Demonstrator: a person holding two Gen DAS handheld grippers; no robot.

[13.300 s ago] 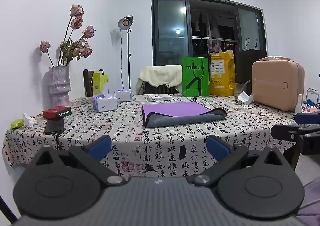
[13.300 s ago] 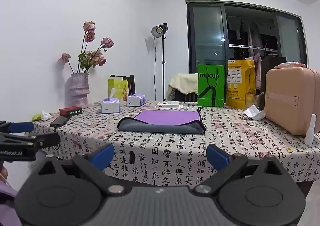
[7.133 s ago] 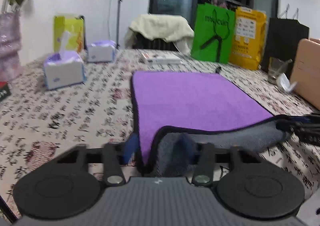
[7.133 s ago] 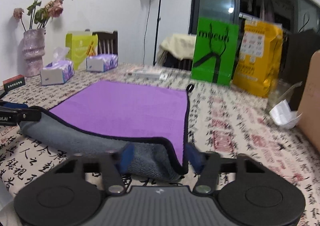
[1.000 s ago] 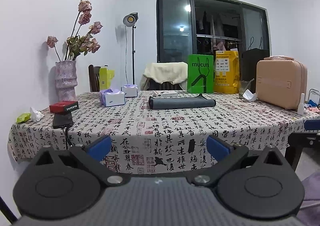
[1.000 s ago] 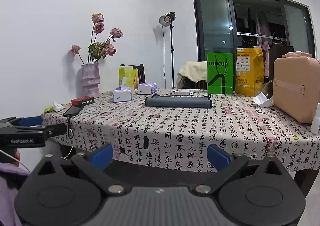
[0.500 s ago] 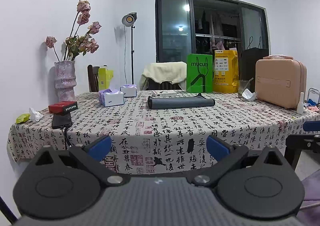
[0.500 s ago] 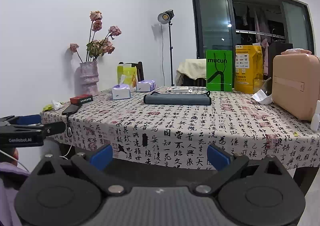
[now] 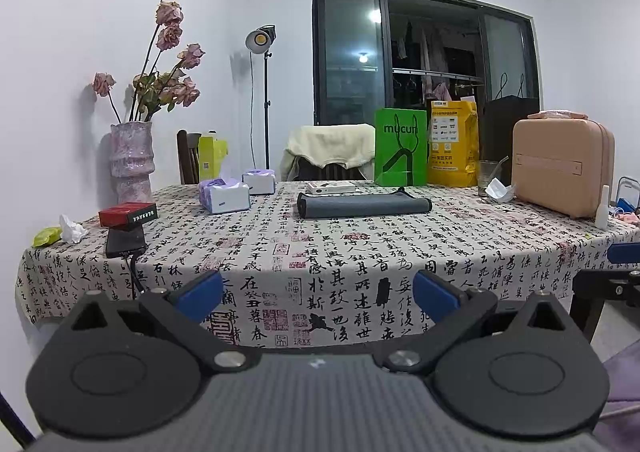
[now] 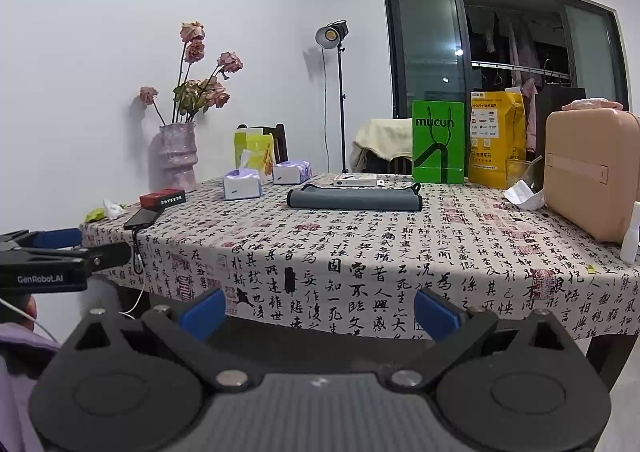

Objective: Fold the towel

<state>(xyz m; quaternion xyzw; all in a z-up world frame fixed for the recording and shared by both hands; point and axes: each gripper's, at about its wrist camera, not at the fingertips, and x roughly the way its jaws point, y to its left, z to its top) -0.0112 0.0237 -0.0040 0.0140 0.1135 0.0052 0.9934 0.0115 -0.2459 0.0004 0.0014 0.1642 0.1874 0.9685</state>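
With the towel (image 9: 362, 206) lying as a narrow folded strip far across the table (image 9: 360, 252), folding looks done; left gripper (image 9: 318, 292) and right gripper (image 10: 318, 310) hang spread and empty, so nothing remains but resting.

folded towel (image 9: 363, 206) lies on table (image 9: 360, 252), left hand-held gripper (image 9: 318, 292) agape

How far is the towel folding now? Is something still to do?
It looks done. The towel lies on the table as a narrow grey bundle, no purple side showing. Nothing is in hand: the left gripper and right gripper are open, empty and off the table's near edge. Nothing visible remains, unless another fold is wanted.
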